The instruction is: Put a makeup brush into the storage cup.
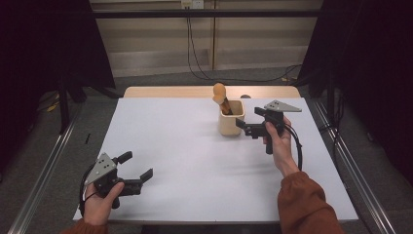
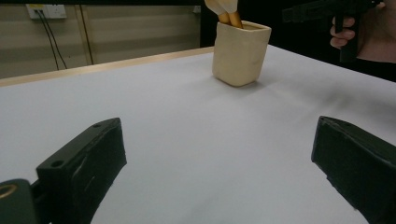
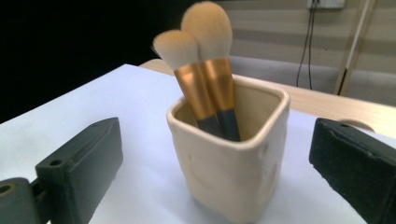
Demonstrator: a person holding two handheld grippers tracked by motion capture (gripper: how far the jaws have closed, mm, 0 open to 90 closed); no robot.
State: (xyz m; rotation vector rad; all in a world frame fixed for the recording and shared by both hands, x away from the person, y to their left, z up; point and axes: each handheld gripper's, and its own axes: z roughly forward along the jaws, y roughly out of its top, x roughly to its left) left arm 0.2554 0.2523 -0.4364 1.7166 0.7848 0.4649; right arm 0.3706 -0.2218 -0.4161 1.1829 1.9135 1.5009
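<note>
- The cream, square-sided ceramic cup (image 1: 231,118) stands upright on the white bench (image 1: 185,161), toward the far right part, just short of the wooden strip along the far edge.
- Two makeup brushes with fluffy tan heads, gold ferrules and dark handles (image 3: 205,74) sit in the cup, heads up, leaning together against one inner corner.
- The right tool (image 1: 247,121) sits right beside the cup on its right, pointing at it. Its black jaws are wide apart with nothing pinched; in the right gripper view the cup stands between them, a bit beyond, with clear gaps on both sides, so no contact.
- The left tool (image 1: 137,169) is held at the near left corner of the bench, well away from the cup, jaws also spread wide and empty, just bare bench between them.
- In the left gripper view the cup shows far off, with the right hand (image 2: 369,32) beside it.
</note>
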